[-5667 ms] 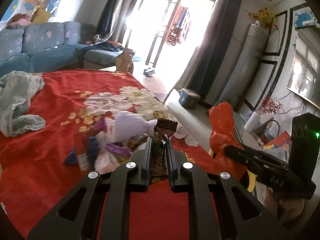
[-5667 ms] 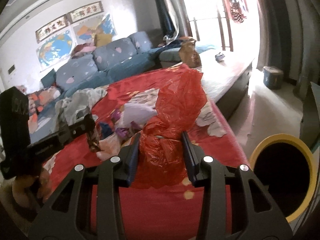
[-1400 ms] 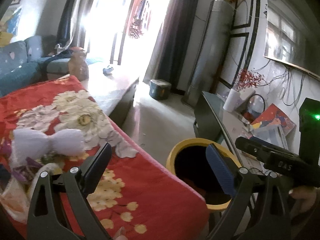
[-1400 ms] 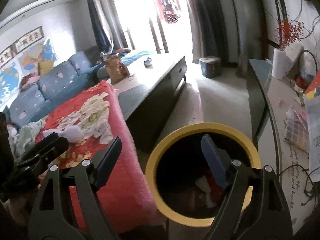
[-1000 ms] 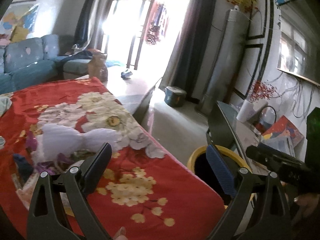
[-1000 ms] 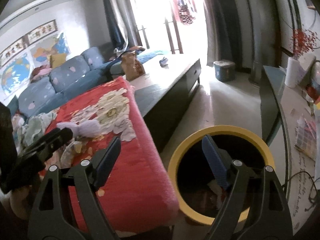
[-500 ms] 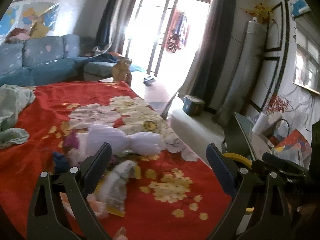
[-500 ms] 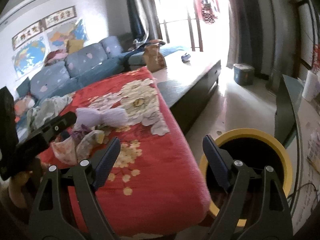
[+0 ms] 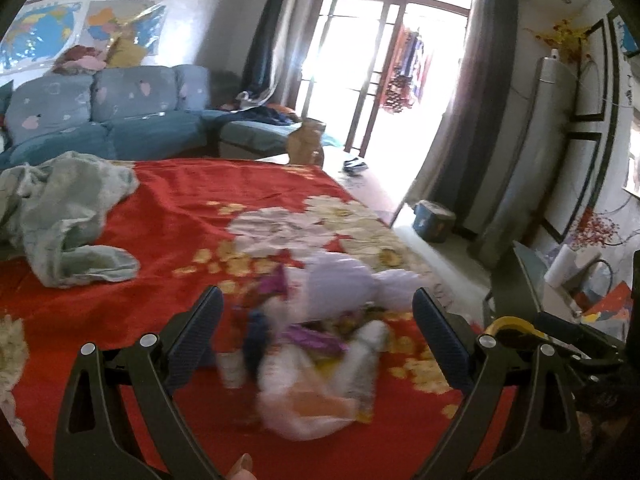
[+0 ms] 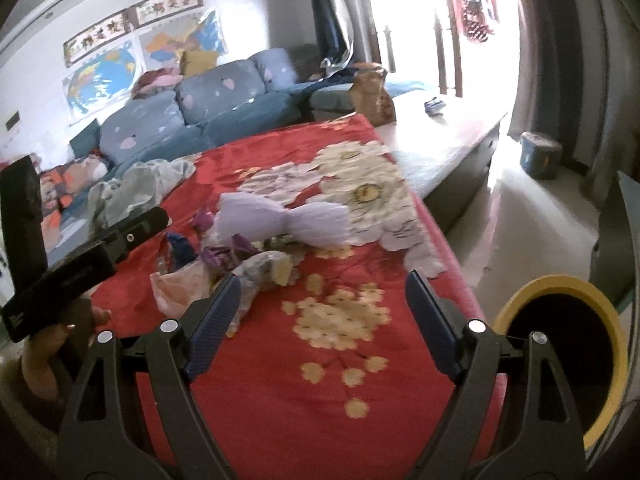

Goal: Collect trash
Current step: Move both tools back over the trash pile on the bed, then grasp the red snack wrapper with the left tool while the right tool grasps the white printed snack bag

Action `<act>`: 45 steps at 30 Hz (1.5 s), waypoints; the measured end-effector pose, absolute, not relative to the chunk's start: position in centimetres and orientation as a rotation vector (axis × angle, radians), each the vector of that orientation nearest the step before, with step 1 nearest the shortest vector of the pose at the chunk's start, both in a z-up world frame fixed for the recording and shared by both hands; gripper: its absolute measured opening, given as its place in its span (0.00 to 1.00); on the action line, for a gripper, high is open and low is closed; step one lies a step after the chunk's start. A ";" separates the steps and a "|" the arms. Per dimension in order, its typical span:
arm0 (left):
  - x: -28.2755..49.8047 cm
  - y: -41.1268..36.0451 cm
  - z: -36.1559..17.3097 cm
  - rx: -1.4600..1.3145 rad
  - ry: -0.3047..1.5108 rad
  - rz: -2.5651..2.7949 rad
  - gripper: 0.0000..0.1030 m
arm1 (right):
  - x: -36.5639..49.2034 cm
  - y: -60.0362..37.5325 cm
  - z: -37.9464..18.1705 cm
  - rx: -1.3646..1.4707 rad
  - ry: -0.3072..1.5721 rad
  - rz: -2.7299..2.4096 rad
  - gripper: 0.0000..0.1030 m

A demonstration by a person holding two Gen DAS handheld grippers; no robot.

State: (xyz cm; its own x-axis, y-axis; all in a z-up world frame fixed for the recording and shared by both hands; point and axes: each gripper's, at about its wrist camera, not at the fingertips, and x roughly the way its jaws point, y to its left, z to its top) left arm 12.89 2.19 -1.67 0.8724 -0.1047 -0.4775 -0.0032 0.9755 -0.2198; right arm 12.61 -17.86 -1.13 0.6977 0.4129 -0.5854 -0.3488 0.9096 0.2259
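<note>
A pile of trash (image 9: 316, 344) lies on the red flowered cloth (image 9: 192, 216): a white tied plastic bag (image 9: 344, 280), purple wrappers, a pale pink bag and a blue scrap. My left gripper (image 9: 316, 320) is open and empty just above the pile. In the right wrist view the pile (image 10: 244, 256) lies ahead and left of my right gripper (image 10: 320, 300), which is open and empty above bare cloth (image 10: 344, 368). The white bag (image 10: 280, 220) is farther back. The yellow-rimmed black bin (image 10: 560, 348) stands off the cloth's right edge.
A crumpled grey-green cloth (image 9: 64, 216) lies at the left of the red cloth. A blue sofa (image 9: 112, 120) stands behind. A low platform with a brown bag (image 10: 372, 96) runs to the right. A glass side table (image 9: 532, 276) stands by the bin (image 9: 512, 326).
Both grippers, open and empty, have swung from over the yellow bin back to the left over the red cloth. The trash pile now sits between my left fingers.
</note>
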 end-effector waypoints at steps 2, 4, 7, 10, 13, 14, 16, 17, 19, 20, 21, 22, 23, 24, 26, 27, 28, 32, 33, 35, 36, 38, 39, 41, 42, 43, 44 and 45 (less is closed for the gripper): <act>12.7 3.3 -1.7 -0.220 0.512 -0.034 0.90 | 12.9 -16.7 -1.4 0.095 0.687 0.437 0.74; 12.6 4.6 -2.0 -0.227 0.518 -0.013 0.90 | 13.4 -15.7 -1.7 0.089 0.698 0.445 0.74; 12.5 5.9 -2.4 -0.246 0.526 0.003 0.90 | 13.9 -14.4 -2.2 0.089 0.715 0.453 0.74; 12.3 7.1 -3.0 -0.261 0.537 0.010 0.90 | 14.5 -13.2 -2.8 0.094 0.738 0.453 0.74; 12.3 7.6 -3.7 -0.271 0.554 0.005 0.89 | 15.2 -12.2 -3.5 0.104 0.768 0.450 0.74; 12.3 7.9 -4.0 -0.281 0.563 -0.001 0.89 | 15.5 -11.9 -3.8 0.109 0.779 0.447 0.74; 12.5 8.1 -4.5 -0.297 0.576 -0.014 0.81 | 16.0 -11.2 -4.4 0.122 0.805 0.442 0.74; 12.6 8.2 -4.9 -0.313 0.590 -0.027 0.78 | 16.3 -10.9 -4.7 0.125 0.817 0.440 0.73; 12.9 8.2 -5.4 -0.327 0.608 -0.047 0.67 | 16.8 -10.4 -5.2 0.141 0.836 0.446 0.71; 13.1 8.1 -5.6 -0.332 0.614 -0.059 0.65 | 16.9 -10.1 -5.4 0.146 0.845 0.450 0.69; 13.2 8.1 -5.8 -0.338 0.621 -0.070 0.60 | 17.2 -9.8 -5.7 0.147 0.858 0.451 0.68; 13.4 8.0 -6.0 -0.347 0.631 -0.083 0.56 | 17.4 -9.5 -6.0 0.149 0.868 0.449 0.65; 13.7 8.0 -6.2 -0.359 0.643 -0.099 0.54 | 17.5 -9.3 -6.2 0.152 0.877 0.451 0.62; 14.0 7.9 -6.4 -0.366 0.655 -0.111 0.51 | 17.7 -9.1 -6.5 0.157 0.891 0.453 0.61; 14.4 7.8 -6.7 -0.369 0.669 -0.121 0.45 | 18.0 -8.7 -6.9 0.169 0.911 0.457 0.60; 14.6 7.7 -6.8 -0.370 0.675 -0.127 0.43 | 18.1 -8.6 -7.0 0.176 0.919 0.461 0.60; 14.8 7.6 -6.9 -0.372 0.679 -0.131 0.41 | 18.3 -8.5 -7.3 0.189 0.933 0.465 0.60; 15.2 7.6 -7.3 -0.391 0.688 -0.140 0.30 | 18.7 -8.1 -8.4 0.235 0.979 0.493 0.59; 15.3 7.6 -7.4 -0.393 0.690 -0.140 0.25 | 18.7 -8.0 -8.5 0.241 0.985 0.496 0.58; 15.2 7.7 -7.6 -0.403 0.695 -0.139 0.20 | 18.7 -8.0 -8.9 0.251 0.988 0.507 0.50; 15.1 7.8 -7.6 -0.407 0.694 -0.141 0.20 | 18.6 -8.0 -8.9 0.255 0.985 0.515 0.45; 14.8 7.8 -7.5 -0.410 0.689 -0.139 0.19 | 18.6 -7.8 -8.9 0.261 0.988 0.552 0.33; 14.7 7.9 -7.4 -0.412 0.687 -0.139 0.18 | 18.5 -7.7 -8.9 0.256 0.986 0.554 0.33; 14.5 8.0 -7.1 -0.413 0.681 -0.138 0.18 | 18.3 -7.6 -8.7 0.241 0.981 0.551 0.29; 14.3 8.0 -6.9 -0.412 0.678 -0.137 0.18 | 18.2 -7.7 -8.6 0.237 0.980 0.547 0.29; 14.2 8.0 -6.8 -0.410 0.673 -0.136 0.18 | 18.0 -7.8 -8.4 0.229 0.976 0.542 0.29; 14.0 8.0 -6.5 -0.408 0.666 -0.135 0.18 | 17.9 -7.6 -8.4 0.224 0.973 0.541 0.28; 13.9 8.1 -6.4 -0.409 0.662 -0.135 0.18 | 17.7 -7.8 -8.2 0.222 0.968 0.537 0.28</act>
